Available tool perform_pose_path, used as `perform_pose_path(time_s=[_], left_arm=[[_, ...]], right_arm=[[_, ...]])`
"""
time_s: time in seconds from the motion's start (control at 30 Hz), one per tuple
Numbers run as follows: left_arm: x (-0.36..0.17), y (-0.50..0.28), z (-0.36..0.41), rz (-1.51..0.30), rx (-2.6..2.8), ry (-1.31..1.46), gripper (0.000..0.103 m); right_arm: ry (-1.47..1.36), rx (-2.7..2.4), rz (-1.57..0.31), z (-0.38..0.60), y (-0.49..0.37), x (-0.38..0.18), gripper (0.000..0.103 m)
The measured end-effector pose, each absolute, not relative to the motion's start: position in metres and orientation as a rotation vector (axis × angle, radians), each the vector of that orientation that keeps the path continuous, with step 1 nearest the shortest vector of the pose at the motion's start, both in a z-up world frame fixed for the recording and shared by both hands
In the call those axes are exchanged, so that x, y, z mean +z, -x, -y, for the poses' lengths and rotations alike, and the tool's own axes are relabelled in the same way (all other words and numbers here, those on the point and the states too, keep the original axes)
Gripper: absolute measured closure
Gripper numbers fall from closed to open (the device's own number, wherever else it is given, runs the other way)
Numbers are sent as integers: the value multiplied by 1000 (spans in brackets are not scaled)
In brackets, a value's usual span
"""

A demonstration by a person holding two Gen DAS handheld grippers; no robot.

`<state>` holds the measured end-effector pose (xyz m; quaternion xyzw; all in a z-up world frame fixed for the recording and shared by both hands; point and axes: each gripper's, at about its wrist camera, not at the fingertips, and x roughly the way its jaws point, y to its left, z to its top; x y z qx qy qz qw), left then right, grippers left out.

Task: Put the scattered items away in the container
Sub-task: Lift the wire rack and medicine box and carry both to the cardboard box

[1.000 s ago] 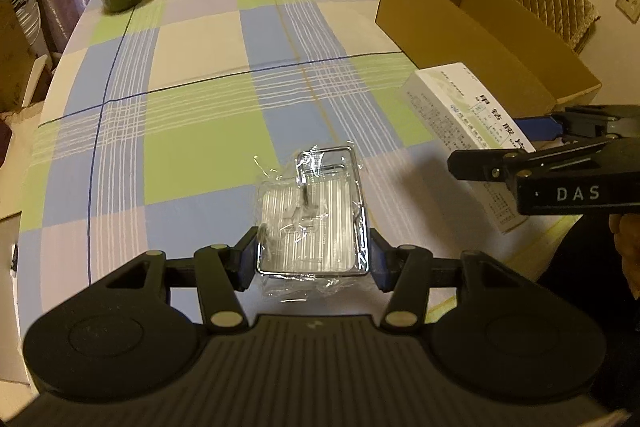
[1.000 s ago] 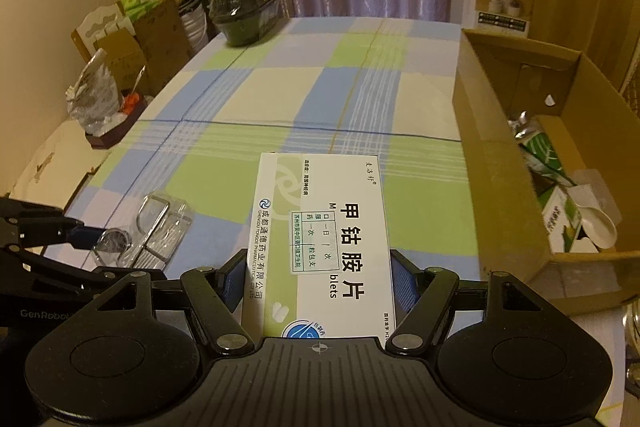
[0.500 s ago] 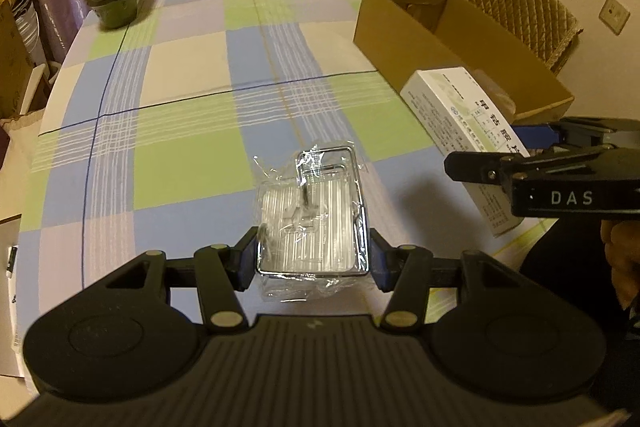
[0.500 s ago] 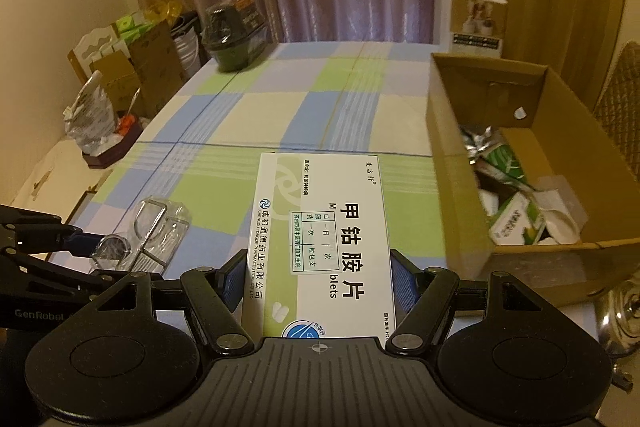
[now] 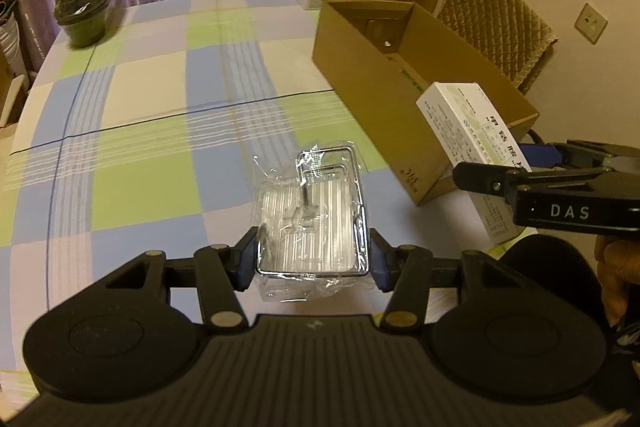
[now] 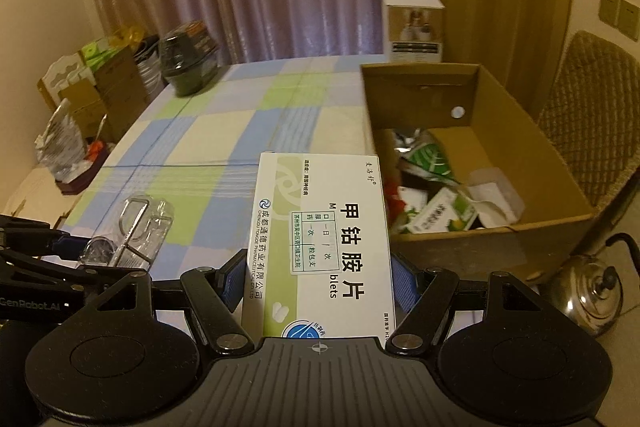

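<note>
The table (image 5: 140, 99) sank lower than before; the left gripper (image 5: 312, 253) pinched a rack (image 5: 310, 223), the right gripper (image 6: 318, 277) a pillbox (image 6: 324, 239), the box (image 6: 528, 147) nearer ahead.

A dark wrapped pot (image 5: 82, 11) and a white carton (image 6: 414, 29) are seen on the checked tablecloth (image 5: 160, 99); a quilted chair (image 6: 592, 115) and metal kettle (image 6: 588, 293) are placed alongside.
</note>
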<state>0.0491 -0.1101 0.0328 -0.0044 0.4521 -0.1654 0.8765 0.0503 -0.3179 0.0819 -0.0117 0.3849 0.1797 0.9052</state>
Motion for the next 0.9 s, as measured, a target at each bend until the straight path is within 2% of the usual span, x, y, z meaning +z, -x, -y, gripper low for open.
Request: perform_pose_path(time_s=[0.9], left_arm=[[58,-92,212,-904,-515,44,54]], right_arm=[[-47,194,-733,416,-78,106,30]])
